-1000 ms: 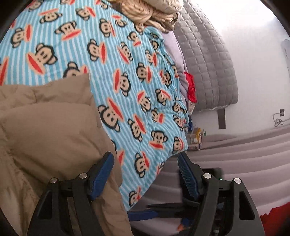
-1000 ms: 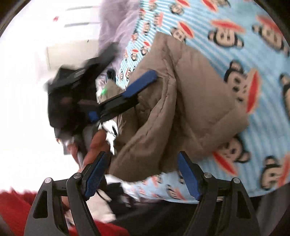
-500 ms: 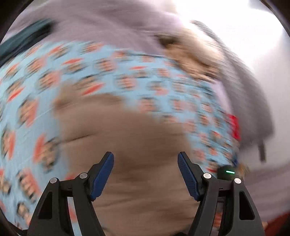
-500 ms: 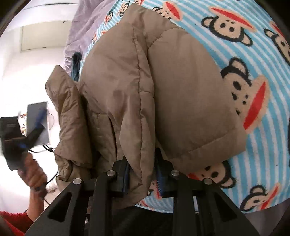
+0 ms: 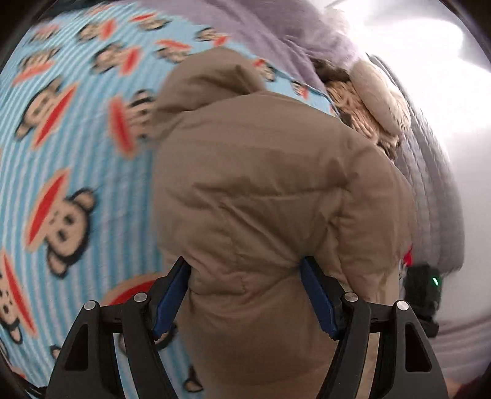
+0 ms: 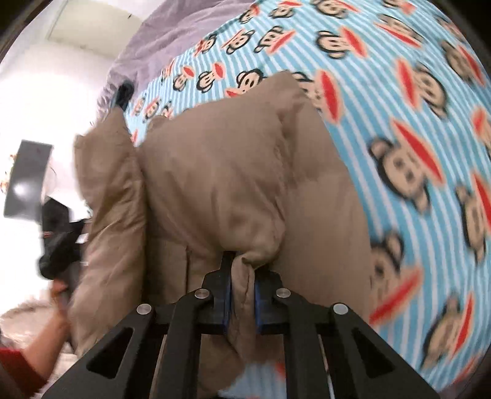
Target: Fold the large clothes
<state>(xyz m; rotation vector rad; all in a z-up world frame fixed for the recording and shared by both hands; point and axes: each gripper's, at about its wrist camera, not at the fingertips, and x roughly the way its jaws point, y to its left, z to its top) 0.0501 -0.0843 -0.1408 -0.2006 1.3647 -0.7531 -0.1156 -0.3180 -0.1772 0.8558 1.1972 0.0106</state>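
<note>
A tan puffer jacket (image 5: pixel 270 190) lies bunched on a blue striped monkey-print blanket (image 5: pixel 61 172). My left gripper (image 5: pixel 245 291) is open, its blue pads either side of the jacket's near edge, with fabric bulging between them. My right gripper (image 6: pixel 242 294) is shut on a fold of the jacket (image 6: pixel 239 184) at its near edge. In the right wrist view the left gripper (image 6: pixel 58 239) shows blurred at the jacket's left side, held by a hand.
A lilac blanket (image 5: pixel 276 27) and a grey quilted cover (image 5: pixel 429 184) lie beyond the jacket, with a beige knitted bundle (image 5: pixel 368 101) on them. The monkey-print blanket (image 6: pixel 414 122) spreads to the right of the jacket. A dark flat panel (image 6: pixel 27 178) stands at far left.
My right gripper shut on a fold of the jacket. My left gripper swung from the bed's edge over the jacket and now straddles its near edge, still open.
</note>
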